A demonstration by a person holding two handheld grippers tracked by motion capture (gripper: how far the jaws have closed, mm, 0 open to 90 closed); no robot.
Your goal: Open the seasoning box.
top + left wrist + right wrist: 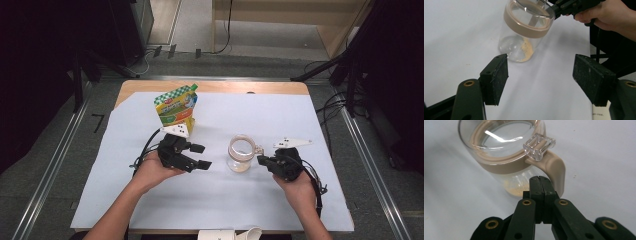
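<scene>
A clear glass jar [241, 153] with a beige band, a beige handle and a clear lid stands mid-table; a little yellowish powder lies at its bottom [526, 51]. My right gripper [262, 160] is shut, nothing between its pads, its tips [540, 180] poked in beside the jar's handle [557, 170]. Left of the jar, my left gripper [201, 156] is open and points at the jar [526, 30] from a short way off. Its pads [499, 75] hold nothing. A green and yellow pouch [176, 106] stands upright behind the left gripper.
A white sheet [150, 200] covers most of the wooden table [150, 86]. Some white items [227, 234] lie at the near edge. Metal floor rails [55, 160] run along both sides, and dark stands and cables are beyond the far corners.
</scene>
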